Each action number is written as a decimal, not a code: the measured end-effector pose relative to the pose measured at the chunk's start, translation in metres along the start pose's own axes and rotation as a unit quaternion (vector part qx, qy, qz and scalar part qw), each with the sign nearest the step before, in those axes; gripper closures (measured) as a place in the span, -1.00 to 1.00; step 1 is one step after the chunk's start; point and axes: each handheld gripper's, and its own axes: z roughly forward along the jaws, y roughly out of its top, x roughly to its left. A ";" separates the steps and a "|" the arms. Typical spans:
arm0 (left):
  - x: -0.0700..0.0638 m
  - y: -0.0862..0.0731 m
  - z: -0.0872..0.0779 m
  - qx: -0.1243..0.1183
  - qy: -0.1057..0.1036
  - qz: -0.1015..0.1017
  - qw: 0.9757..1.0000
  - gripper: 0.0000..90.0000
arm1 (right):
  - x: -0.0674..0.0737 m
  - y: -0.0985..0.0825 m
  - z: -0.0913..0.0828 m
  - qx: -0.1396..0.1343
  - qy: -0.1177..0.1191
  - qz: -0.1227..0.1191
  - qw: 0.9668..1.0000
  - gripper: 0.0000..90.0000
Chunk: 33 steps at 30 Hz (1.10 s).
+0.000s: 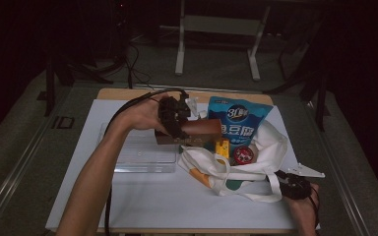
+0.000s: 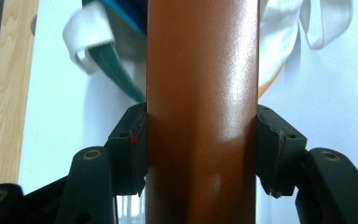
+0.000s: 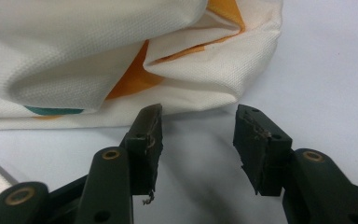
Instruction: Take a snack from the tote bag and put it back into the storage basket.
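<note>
The left gripper (image 1: pixel 177 120) is clamped on a brown box (image 1: pixel 202 129), held up over the white tote bag (image 1: pixel 246 167) mid-frame, likely to go in. The right gripper (image 3: pixel 198 135), jaws apart and holding nothing, waits beside the bag.

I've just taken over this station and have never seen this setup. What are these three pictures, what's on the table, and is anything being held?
No robot arm here: a person holds a two-jaw gripper in each hand. The high view looks down from above the person's side of the table; the other two pictures come from cameras riding on the grippers, looking along their black jaws.

The left gripper is shut on a brown box, lifted above the table. The right gripper is open and holds nothing, its jaws close to a white tote bag.

A clear plastic tray also lies on the table. At the bag's mouth lie a blue pouch, a small yellow item and a round red-rimmed item; I can't identify those two.
</note>
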 end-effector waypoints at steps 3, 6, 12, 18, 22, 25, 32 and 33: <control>0.000 -0.006 -0.001 0.005 0.000 -0.001 1.000 -0.04 | 0.000 0.000 0.000 0.000 0.000 0.000 1.000 0.15; -0.001 -0.011 -0.001 0.010 0.001 -0.003 1.000 -0.04 | 0.000 0.000 0.000 0.000 0.001 0.000 1.000 0.15; -0.002 -0.025 -0.003 0.003 0.003 -0.011 1.000 -0.04 | 0.000 0.000 0.000 -0.001 0.001 0.000 1.000 0.15; -0.003 -0.042 -0.007 0.003 0.009 -0.017 1.000 -0.04 | 0.000 0.000 0.000 -0.001 0.001 -0.001 1.000 0.15; -0.005 -0.051 -0.011 0.007 0.014 -0.023 1.000 -0.04 | 0.000 0.000 0.000 -0.001 0.001 -0.001 1.000 0.15; -0.005 -0.058 -0.014 0.009 0.017 -0.025 1.000 -0.04 | 0.000 0.000 0.000 -0.001 0.001 -0.001 1.000 0.15; -0.009 -0.073 -0.016 0.013 0.024 -0.024 0.999 -0.04 | 0.000 0.000 0.000 -0.001 0.002 0.000 1.000 0.15; -0.010 -0.075 -0.016 0.012 0.024 -0.025 0.999 -0.04 | 0.000 0.000 0.000 -0.001 0.002 -0.001 1.000 0.15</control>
